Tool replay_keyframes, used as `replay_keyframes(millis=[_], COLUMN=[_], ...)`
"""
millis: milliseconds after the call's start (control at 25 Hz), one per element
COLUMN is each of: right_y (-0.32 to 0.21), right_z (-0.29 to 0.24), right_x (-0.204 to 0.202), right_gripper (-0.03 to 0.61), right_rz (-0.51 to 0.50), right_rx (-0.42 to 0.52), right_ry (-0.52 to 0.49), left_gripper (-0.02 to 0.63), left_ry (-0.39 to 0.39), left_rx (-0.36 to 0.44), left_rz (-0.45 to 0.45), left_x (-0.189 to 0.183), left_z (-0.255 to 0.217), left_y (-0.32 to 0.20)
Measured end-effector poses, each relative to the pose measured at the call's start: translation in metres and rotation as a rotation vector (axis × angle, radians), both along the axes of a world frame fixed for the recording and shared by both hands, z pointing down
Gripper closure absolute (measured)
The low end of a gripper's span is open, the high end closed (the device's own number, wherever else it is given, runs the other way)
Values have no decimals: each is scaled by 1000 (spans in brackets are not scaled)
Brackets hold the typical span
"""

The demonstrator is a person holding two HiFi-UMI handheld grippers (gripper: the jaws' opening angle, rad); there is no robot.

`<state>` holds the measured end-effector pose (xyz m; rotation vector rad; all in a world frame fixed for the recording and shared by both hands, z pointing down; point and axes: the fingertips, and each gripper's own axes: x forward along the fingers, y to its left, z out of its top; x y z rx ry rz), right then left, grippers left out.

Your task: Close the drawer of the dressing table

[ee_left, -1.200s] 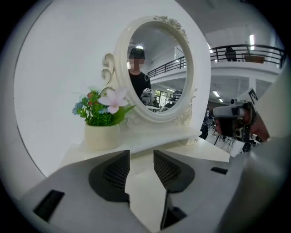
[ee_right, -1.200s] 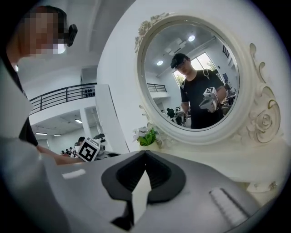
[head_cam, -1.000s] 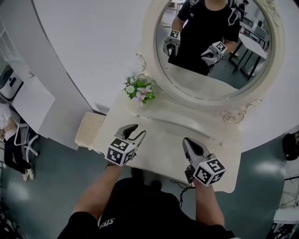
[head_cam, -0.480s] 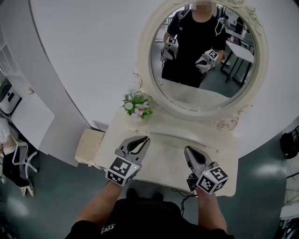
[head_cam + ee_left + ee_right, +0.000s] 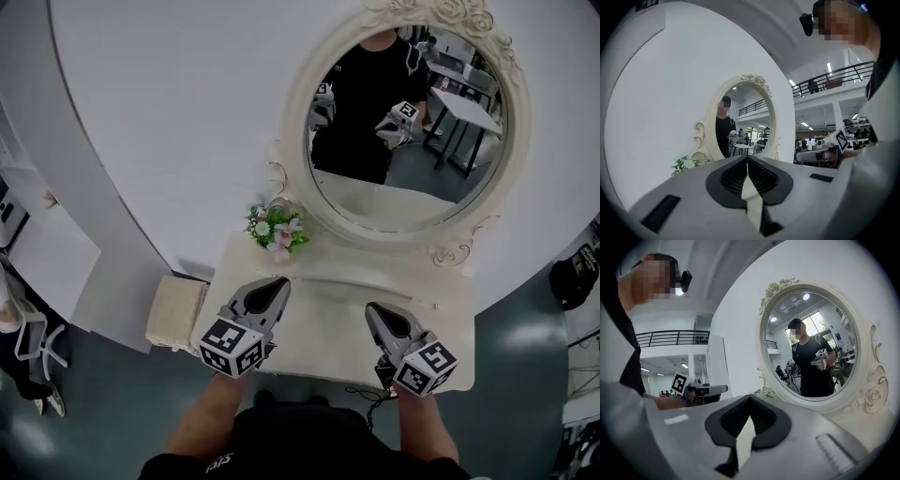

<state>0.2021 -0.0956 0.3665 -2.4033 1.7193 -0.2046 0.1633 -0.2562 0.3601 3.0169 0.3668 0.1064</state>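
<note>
A: State of the tongs?

B: Left gripper (image 5: 279, 283): the jaws have just been closing. The tips now meet with nothing between them. Right gripper (image 5: 373, 309): tips together too, empty. Both point level toward the mirror (image 5: 412, 141), above the dressing table (image 5: 323, 323), touching nothing.

A: Drawer?

B: It sits under the table's front edge, below both grippers. No view shows its front. From above nothing juts past the edge, so it is probably pushed in. I can't confirm that, because the person's body covers the space there.

A: What could go wrong from here?

B: Main risk: the drawer is left a crack open and goes unnoticed. The cause would be that both gripper cameras face the mirror and the head view can't see under the top.

A: Others?

B: Going back down for a push with shut jaws gives a narrow contact point. An off-centre shove could skew the drawer and jam it. Coming down blind could also rap the table's edge.

A dark cable (image 5: 361, 392) hangs by the front edge beneath the right gripper. It could snag or get pinched if the drawer moves.

The flowers (image 5: 275, 228) stand near the left gripper, ahead of it. A careless forward swing would tip them.
</note>
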Motion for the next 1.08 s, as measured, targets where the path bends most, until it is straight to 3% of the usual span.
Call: replay_keyframes(millis=[280, 1080], right_y=[-15, -20], right_z=[-4, 3], right_x=[3, 14], right_gripper=[571, 571], right_rz=[32, 75], right_rx=[-25, -23], right_ry=[46, 15], left_gripper=[611, 610], left_ry=[-26, -67], left_rx=[75, 77], left_rz=[-23, -12], left_x=[10, 19], left_z=[10, 20], left_y=[-21, -27])
